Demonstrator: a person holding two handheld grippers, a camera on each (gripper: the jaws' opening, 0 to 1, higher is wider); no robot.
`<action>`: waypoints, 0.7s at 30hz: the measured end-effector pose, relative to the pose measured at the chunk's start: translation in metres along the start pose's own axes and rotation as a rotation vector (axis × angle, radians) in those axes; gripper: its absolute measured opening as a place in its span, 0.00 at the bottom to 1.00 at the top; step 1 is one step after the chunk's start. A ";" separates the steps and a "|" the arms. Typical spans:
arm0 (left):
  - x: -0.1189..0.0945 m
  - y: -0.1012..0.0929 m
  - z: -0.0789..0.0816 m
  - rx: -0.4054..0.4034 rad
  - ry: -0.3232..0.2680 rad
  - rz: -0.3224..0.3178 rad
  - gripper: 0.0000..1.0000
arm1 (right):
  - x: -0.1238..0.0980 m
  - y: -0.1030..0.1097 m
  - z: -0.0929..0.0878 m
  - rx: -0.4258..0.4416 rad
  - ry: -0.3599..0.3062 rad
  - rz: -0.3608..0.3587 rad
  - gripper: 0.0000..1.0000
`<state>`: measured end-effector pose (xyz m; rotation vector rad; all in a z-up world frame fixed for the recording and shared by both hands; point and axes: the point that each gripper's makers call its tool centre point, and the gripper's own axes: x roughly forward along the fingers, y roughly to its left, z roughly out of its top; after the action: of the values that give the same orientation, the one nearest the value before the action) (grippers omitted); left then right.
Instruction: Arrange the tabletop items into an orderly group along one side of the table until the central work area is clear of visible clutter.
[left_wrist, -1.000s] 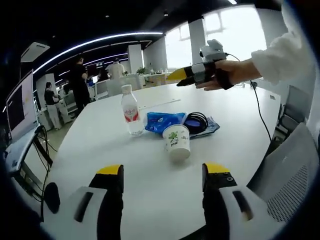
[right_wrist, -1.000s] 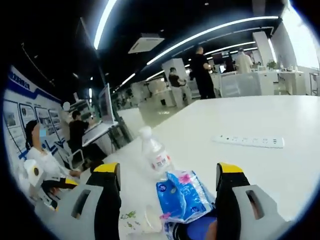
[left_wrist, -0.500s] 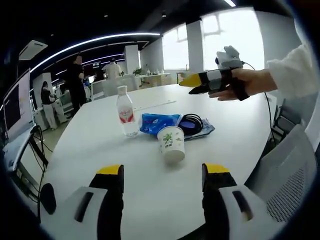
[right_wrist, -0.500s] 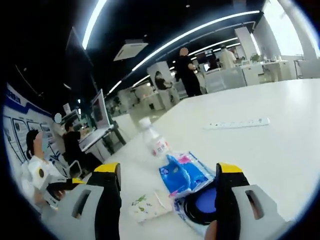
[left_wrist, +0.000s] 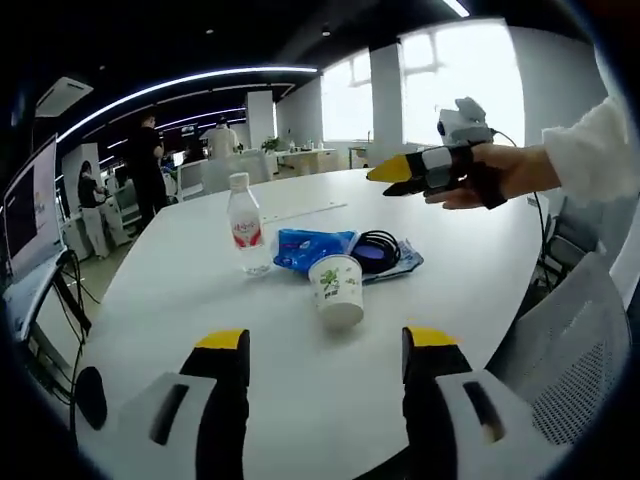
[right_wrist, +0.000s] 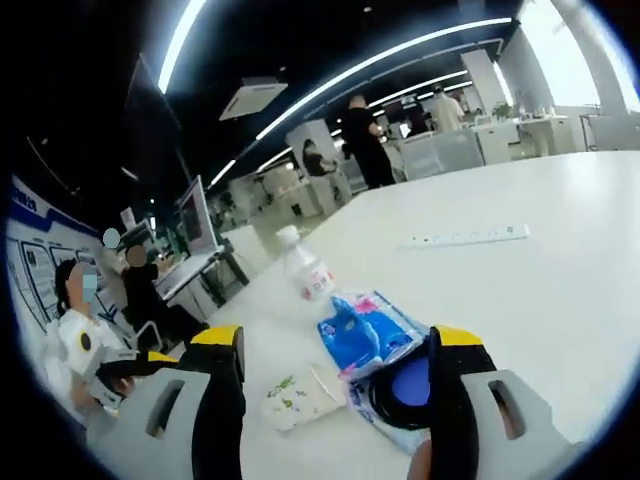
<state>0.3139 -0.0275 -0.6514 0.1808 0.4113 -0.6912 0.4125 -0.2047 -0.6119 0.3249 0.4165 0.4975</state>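
On the white table (left_wrist: 200, 300) stand a paper cup (left_wrist: 337, 290) with a green print and a clear water bottle (left_wrist: 243, 225) with a red label. Behind the cup lie a blue packet (left_wrist: 310, 248) and a black cable coil (left_wrist: 378, 250) around a blue disc. My left gripper (left_wrist: 326, 345) is open, low at the near edge, short of the cup. A hand holds my right gripper (left_wrist: 385, 175) above the coil. In its own view the right gripper (right_wrist: 335, 345) is open over the cup (right_wrist: 300, 398), packet (right_wrist: 365, 330), coil (right_wrist: 405, 385) and bottle (right_wrist: 305, 275).
A white power strip (right_wrist: 465, 238) lies farther back on the table, seen also as the strip (left_wrist: 315, 209) behind the bottle. A grey mesh chair (left_wrist: 570, 370) stands at the right edge, a monitor (left_wrist: 25, 215) at the left. People stand among desks behind.
Both views have drifted a little. The right gripper has sunk slightly and eased to the right, and its view now takes in more of the coil. The tabletop items lie where they were.
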 end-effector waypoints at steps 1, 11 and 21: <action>0.000 0.000 0.001 0.000 -0.002 0.000 0.62 | 0.000 0.001 -0.002 0.009 0.000 -0.003 0.73; 0.016 0.017 0.017 -0.073 -0.029 0.024 0.64 | -0.006 0.006 -0.019 0.099 -0.018 -0.045 0.72; 0.068 0.048 0.060 -0.160 -0.033 -0.024 0.64 | -0.015 -0.004 -0.025 0.175 -0.050 -0.103 0.70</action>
<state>0.4109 -0.0482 -0.6243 0.0133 0.4360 -0.6807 0.3910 -0.2104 -0.6302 0.4811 0.4269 0.3525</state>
